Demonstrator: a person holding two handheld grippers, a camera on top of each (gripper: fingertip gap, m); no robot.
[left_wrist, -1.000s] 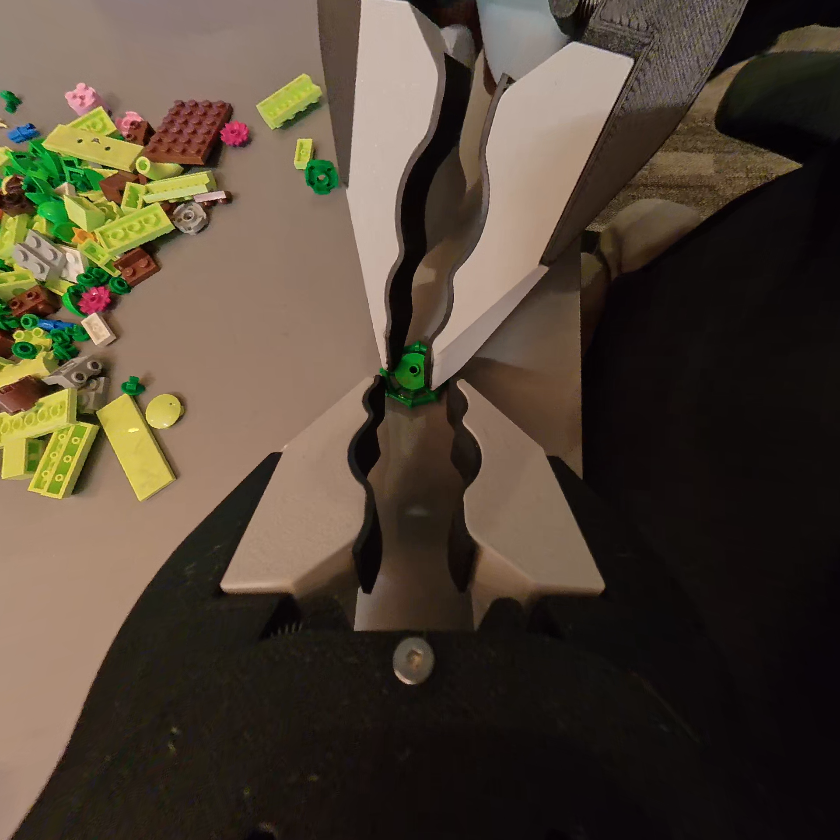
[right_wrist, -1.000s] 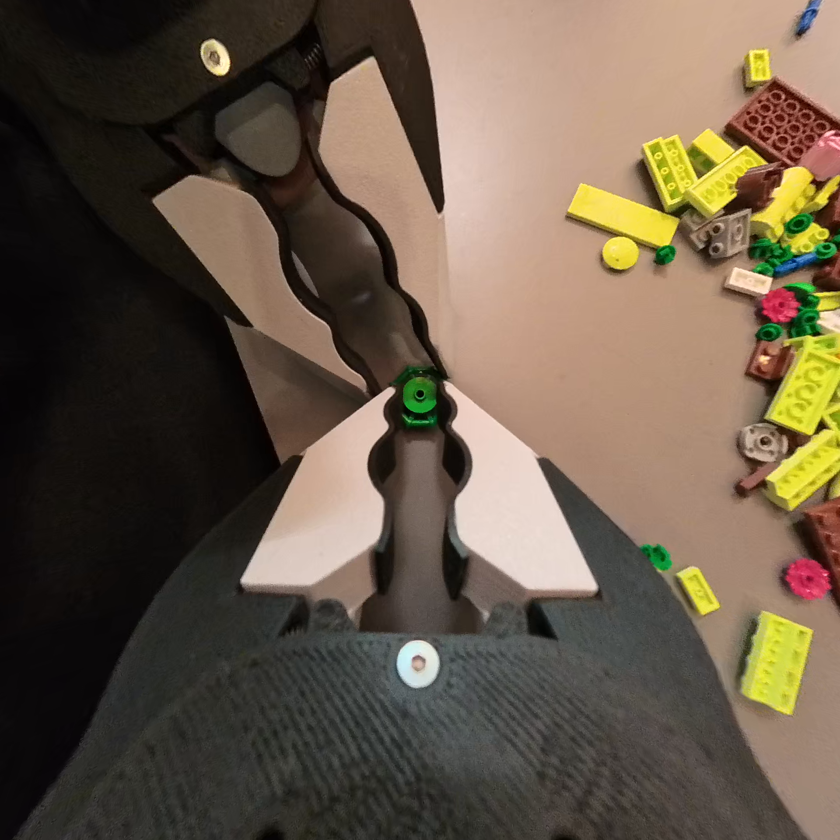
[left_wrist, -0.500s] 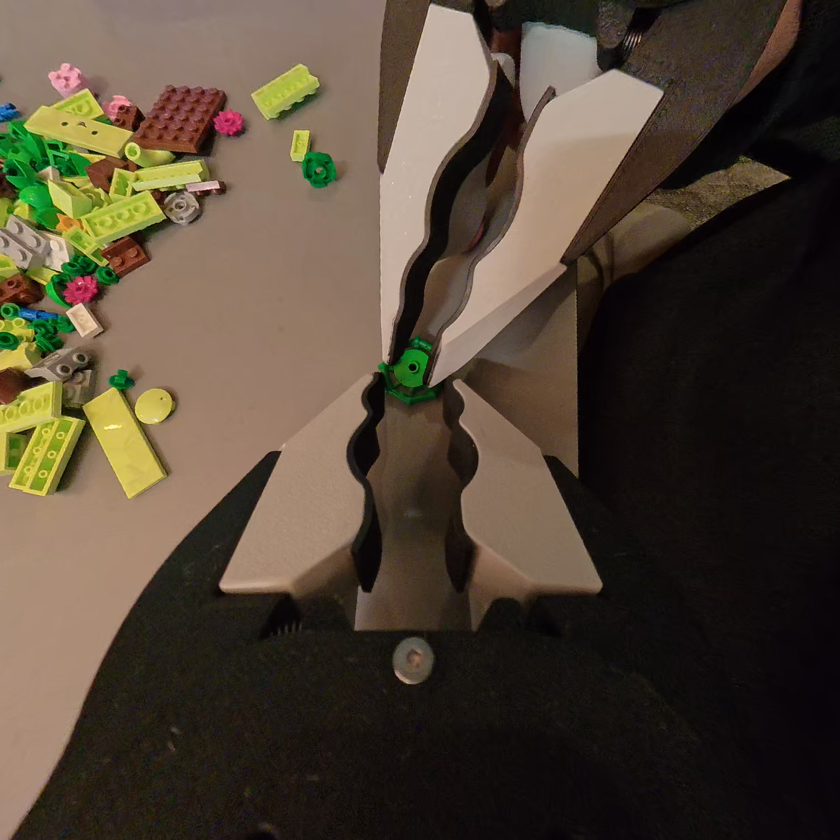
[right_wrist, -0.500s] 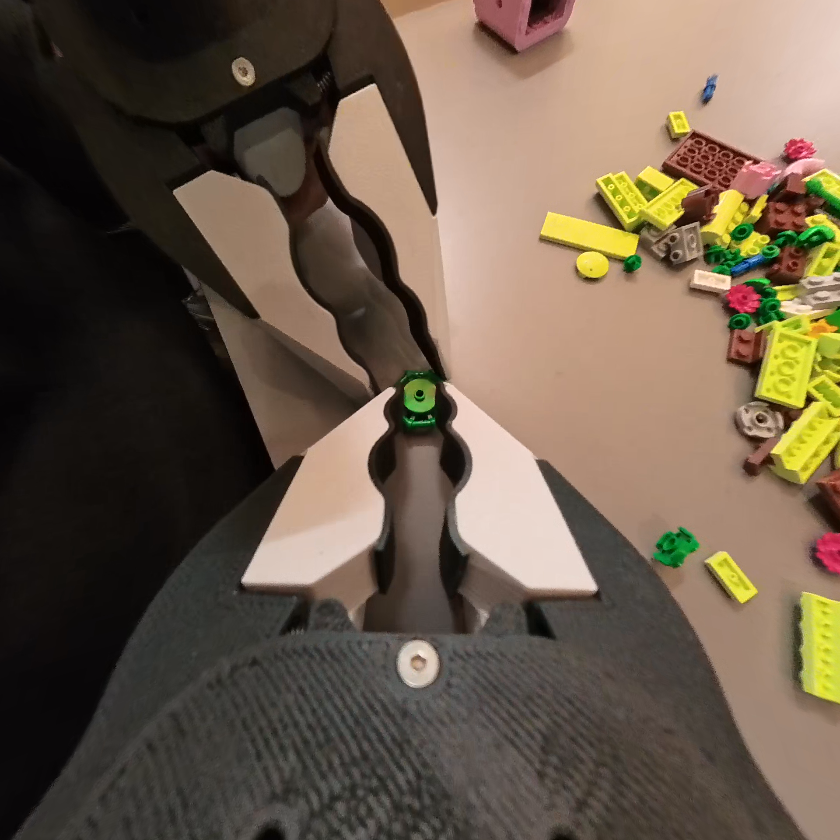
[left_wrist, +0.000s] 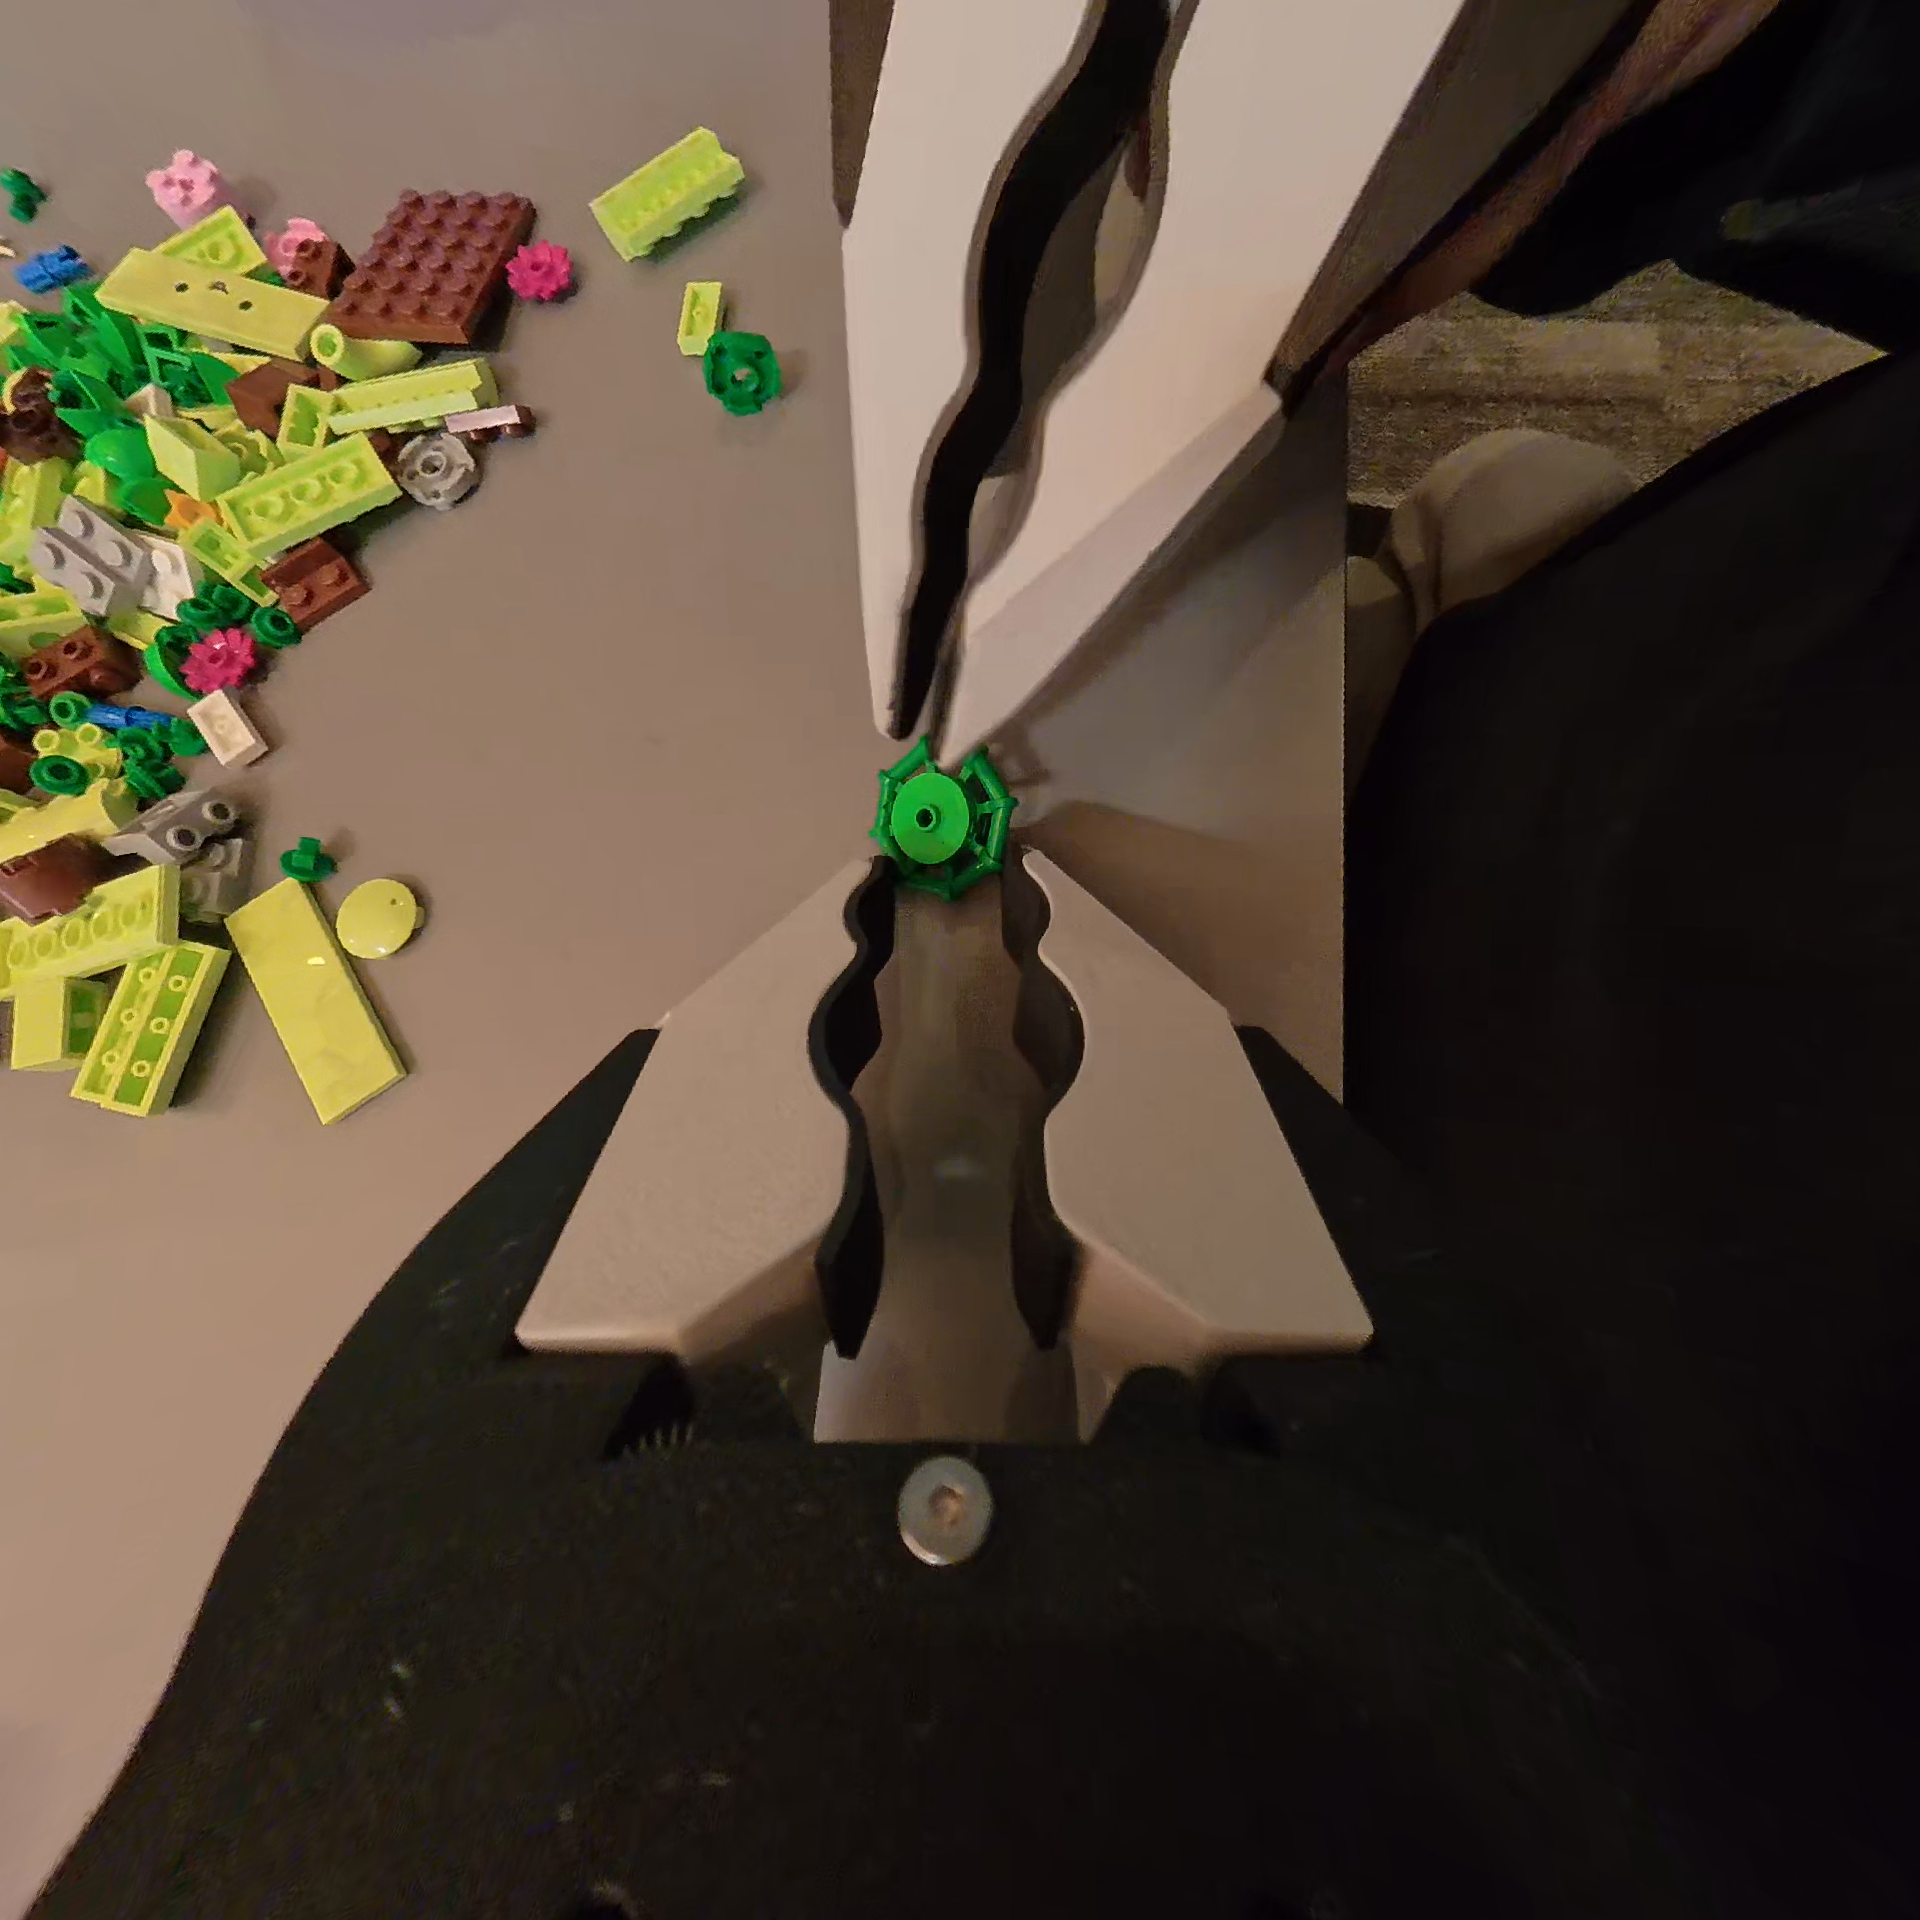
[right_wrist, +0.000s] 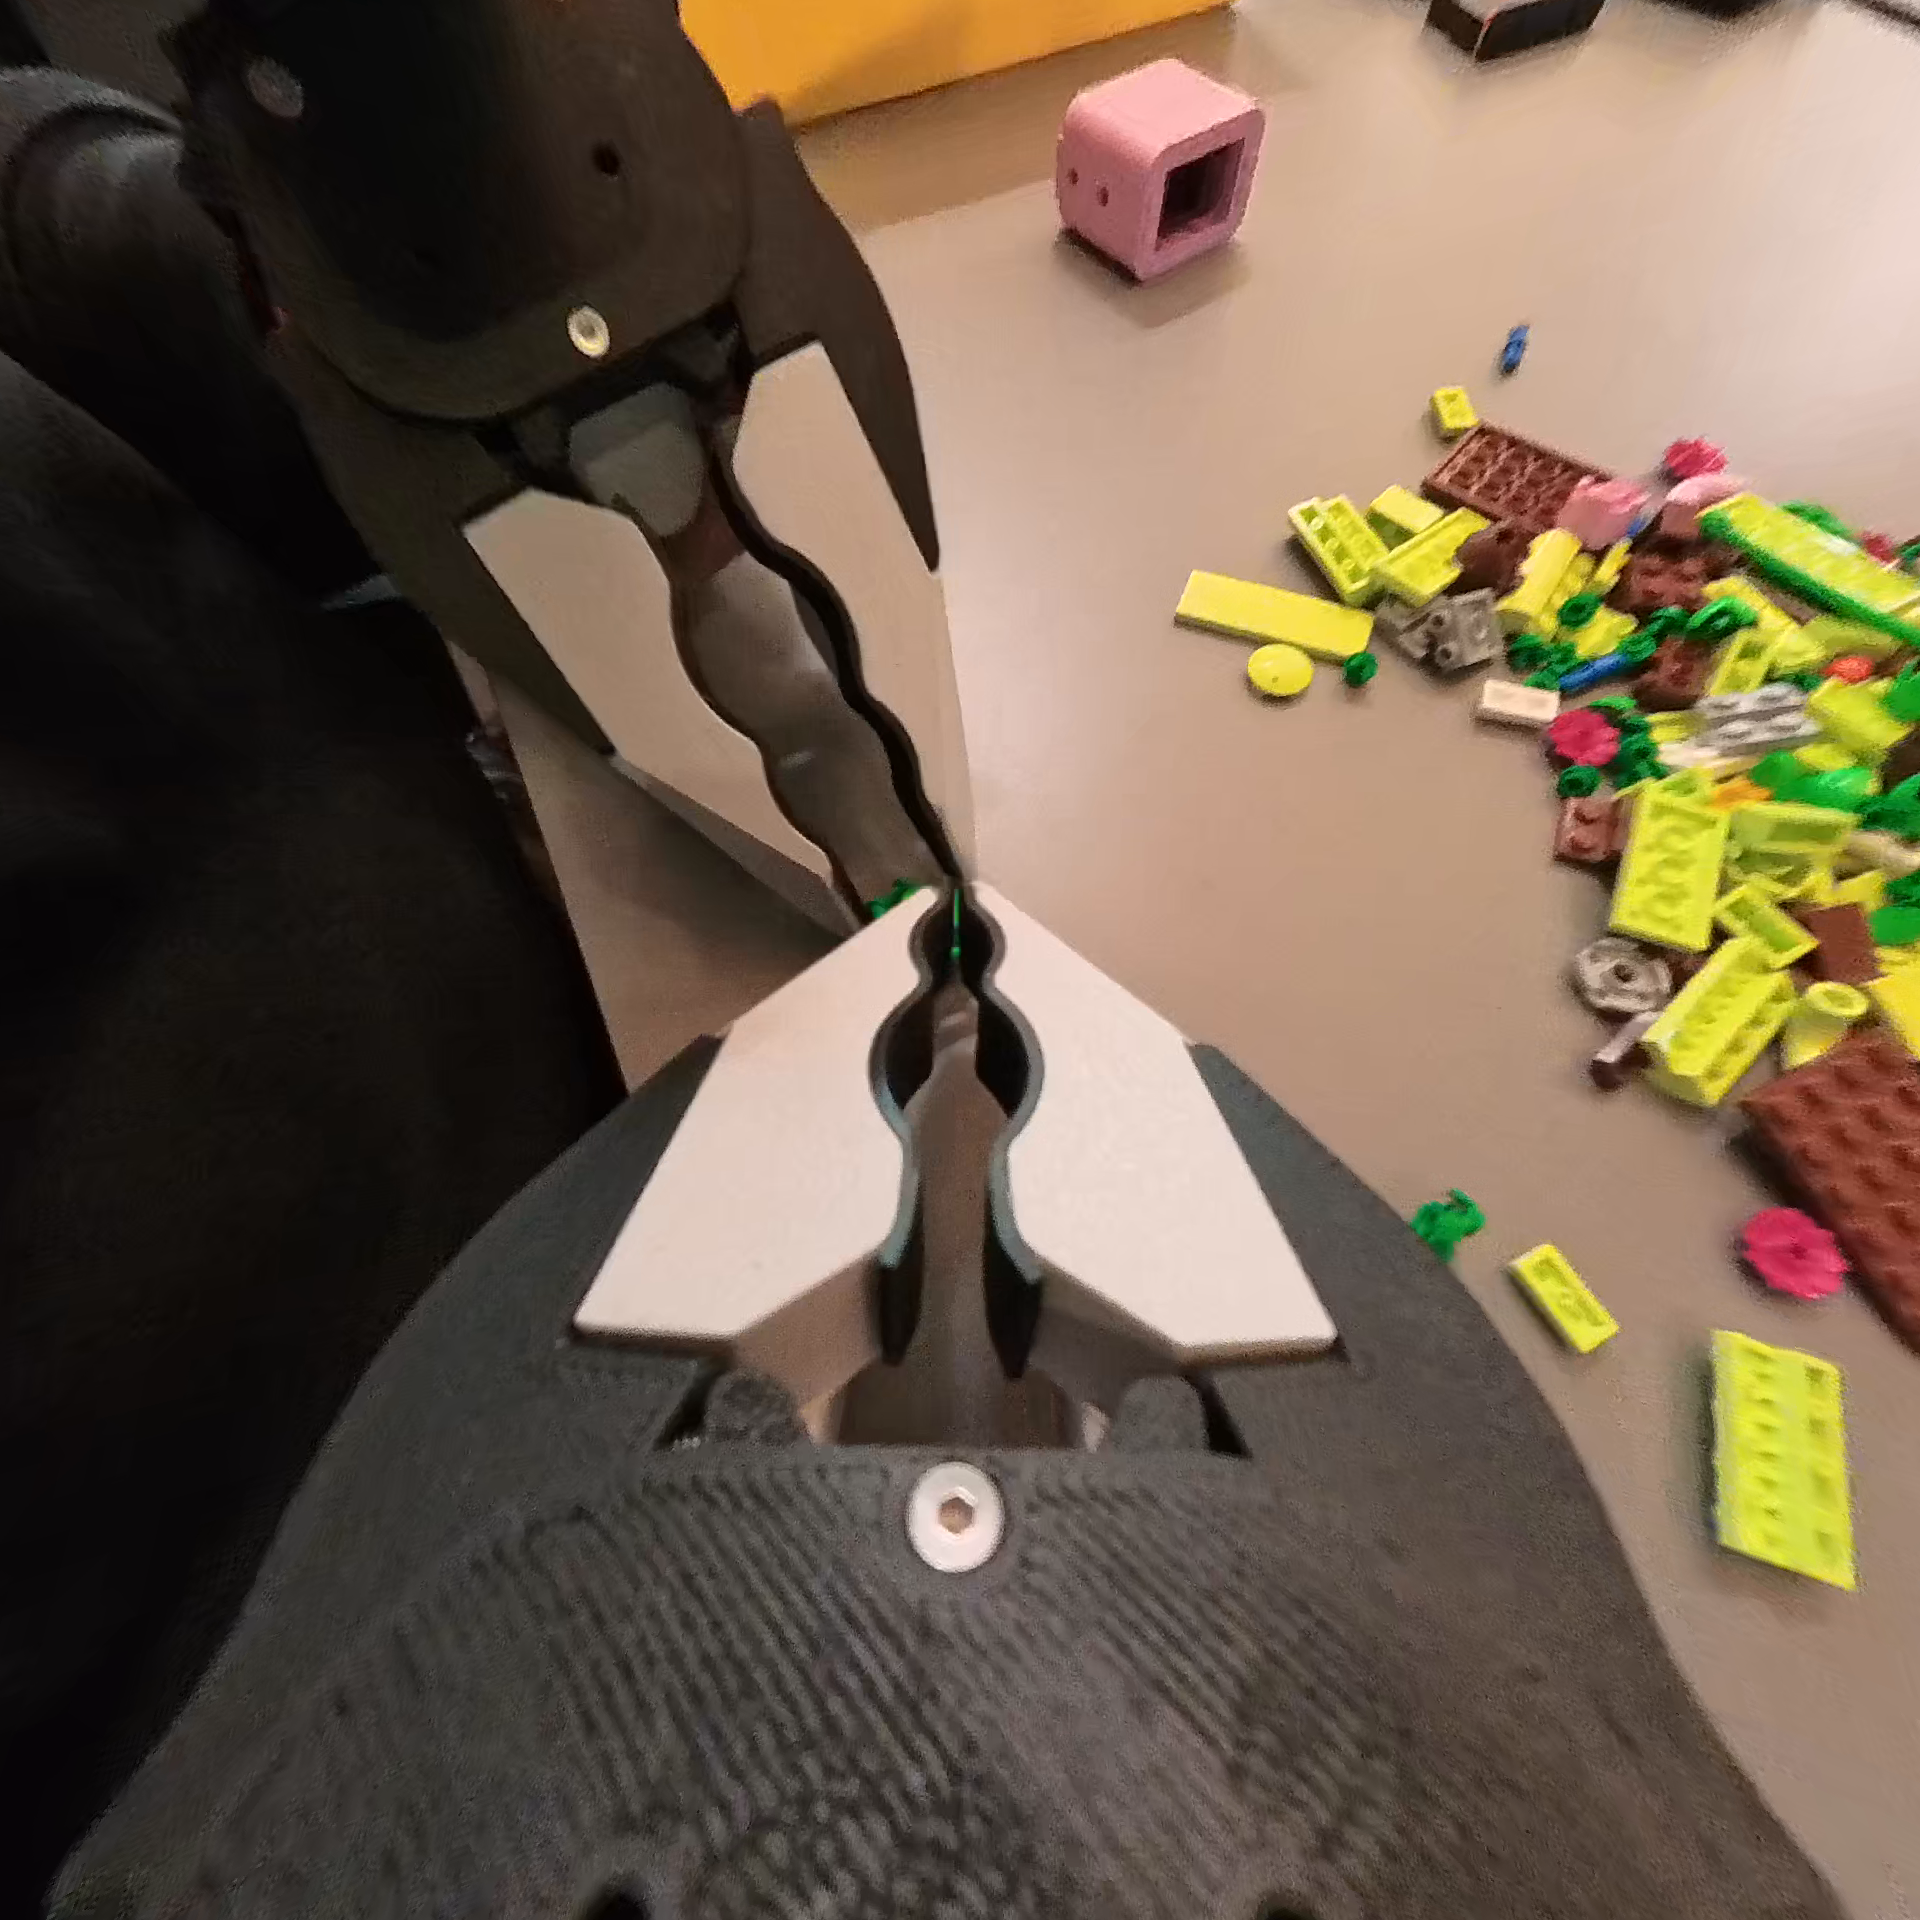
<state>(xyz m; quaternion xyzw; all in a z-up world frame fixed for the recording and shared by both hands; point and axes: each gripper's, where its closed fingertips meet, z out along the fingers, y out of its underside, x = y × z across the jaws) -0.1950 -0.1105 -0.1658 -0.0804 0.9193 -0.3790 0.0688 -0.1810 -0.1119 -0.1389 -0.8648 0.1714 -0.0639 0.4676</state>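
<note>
— While the left gripper (left_wrist: 940, 862) clamps the green piece (left_wrist: 932, 821) at its tips, where is the right one?

— Right gripper (right_wrist: 958, 925) sits tip to tip beyond it, pinched nearly together; a green sliver shows between. Brick pile (left_wrist: 177, 561) lies leftward on the desk (left_wrist: 582, 727).

A lab-like tabletop: grey table (right_wrist: 1195, 831) strewn with toy bricks (left_wrist: 187, 540), pink printed cube (right_wrist: 1158, 166)
</note>
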